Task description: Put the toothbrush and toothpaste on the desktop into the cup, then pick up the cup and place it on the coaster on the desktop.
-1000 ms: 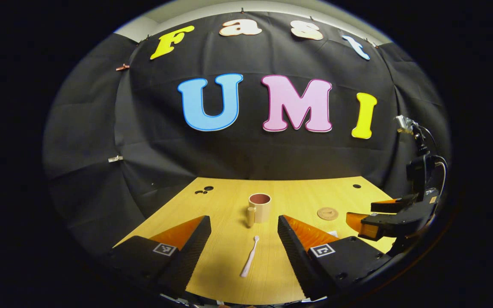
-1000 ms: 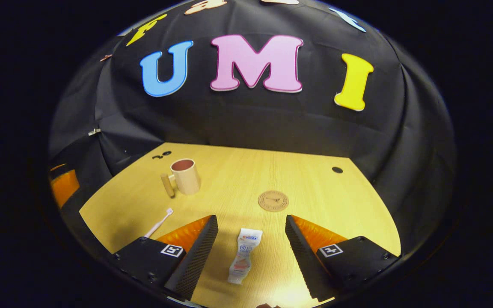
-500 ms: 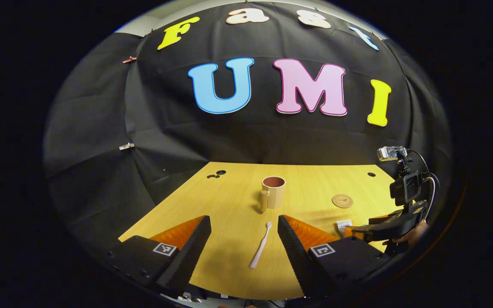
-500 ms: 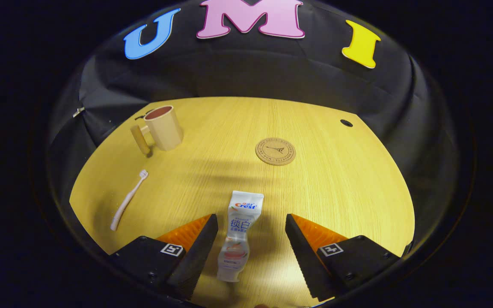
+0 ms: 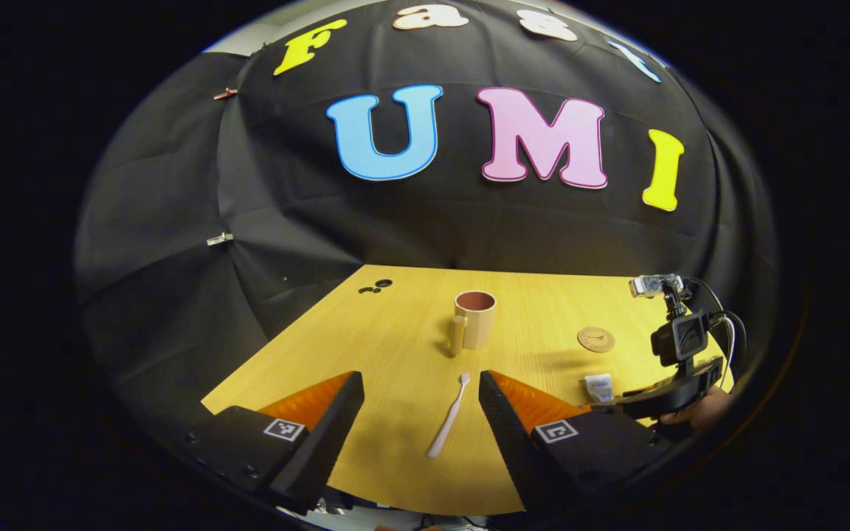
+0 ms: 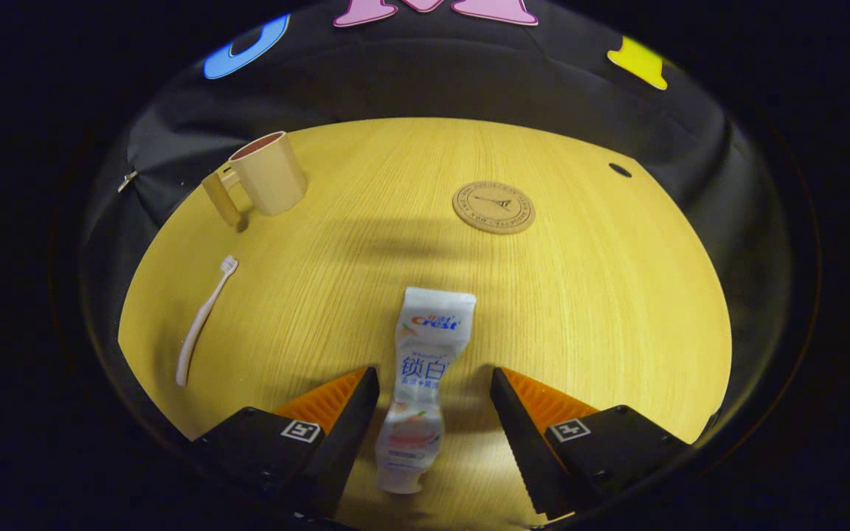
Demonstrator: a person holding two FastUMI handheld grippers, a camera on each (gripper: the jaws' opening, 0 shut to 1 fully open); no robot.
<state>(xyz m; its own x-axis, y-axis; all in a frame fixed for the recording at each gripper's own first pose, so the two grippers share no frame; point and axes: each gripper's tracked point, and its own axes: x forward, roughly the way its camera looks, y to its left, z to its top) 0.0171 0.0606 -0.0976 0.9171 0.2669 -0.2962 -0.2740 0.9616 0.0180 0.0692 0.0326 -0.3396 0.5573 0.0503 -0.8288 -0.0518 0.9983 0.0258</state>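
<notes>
A pale pink toothbrush (image 5: 448,417) lies on the wooden desktop (image 5: 395,346) between the fingers of my open left gripper (image 5: 421,387), bristles pointing toward the beige cup (image 5: 474,319). In the right gripper view the white toothpaste tube (image 6: 419,383) lies flat between the fingers of my open right gripper (image 6: 434,383), not touched by either. The cup (image 6: 266,174) stands upright at the far left there, handle toward me, the toothbrush (image 6: 204,318) below it. The round cork coaster (image 6: 493,207) lies beyond the tube. The right gripper (image 5: 661,398) also appears low over the toothpaste (image 5: 598,386) in the left gripper view.
Small dark holes (image 5: 375,285) mark the desktop's far left corner, and another hole (image 6: 620,170) sits at the far right. The coaster (image 5: 595,339) lies right of the cup. A hand (image 5: 702,414) holds the right gripper. Black cloth walls close in the back and sides.
The right gripper has come down and forward over the toothpaste, so the tube now lies well between its fingers. The left gripper has shifted slightly, with the toothbrush still between its fingers.
</notes>
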